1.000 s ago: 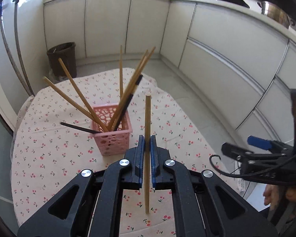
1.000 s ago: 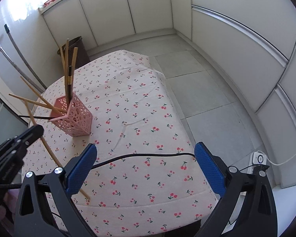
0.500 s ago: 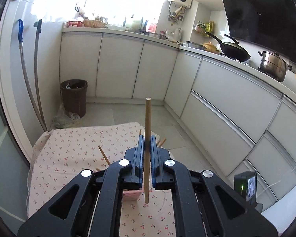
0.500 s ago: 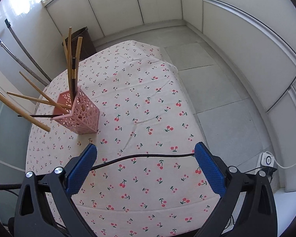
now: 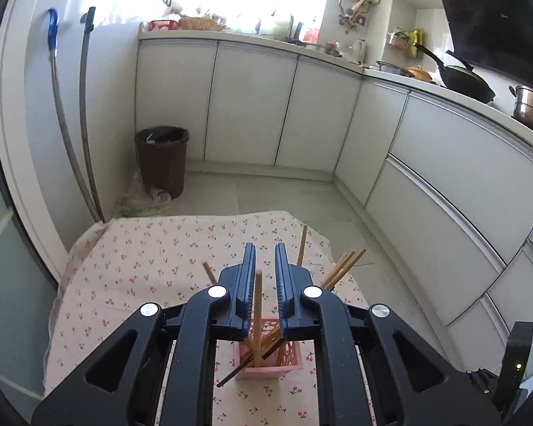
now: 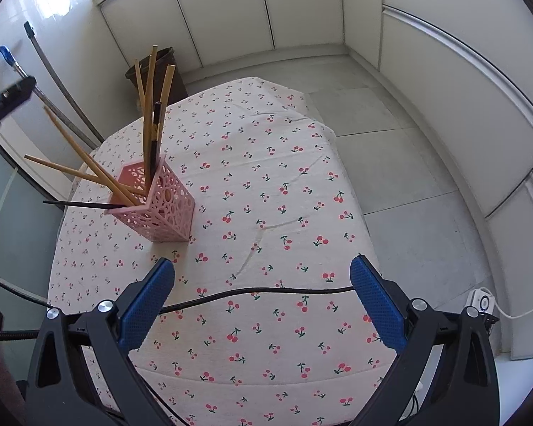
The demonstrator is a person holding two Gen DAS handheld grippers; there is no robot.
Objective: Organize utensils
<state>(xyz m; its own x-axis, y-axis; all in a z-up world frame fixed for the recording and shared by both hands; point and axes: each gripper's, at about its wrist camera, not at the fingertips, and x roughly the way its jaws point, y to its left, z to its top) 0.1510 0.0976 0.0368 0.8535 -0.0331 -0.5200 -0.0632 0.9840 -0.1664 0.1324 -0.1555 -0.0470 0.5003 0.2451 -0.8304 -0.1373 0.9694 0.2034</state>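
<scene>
A pink lattice holder stands on the cherry-print tablecloth and holds several wooden chopsticks and a black one. In the left wrist view the holder sits straight below my left gripper. Its jaws stand slightly apart. A wooden chopstick stands loose between them, its lower end in the holder. My right gripper is wide open and empty above the table's near side.
A black cable lies across the cloth between the right fingers. A brown waste bin and two mop handles stand by the far wall. White cabinets run along the right.
My left gripper has opened and let go of the wooden chopstick, which dropped down into the pink holder. The right gripper has come a little closer to the table.
</scene>
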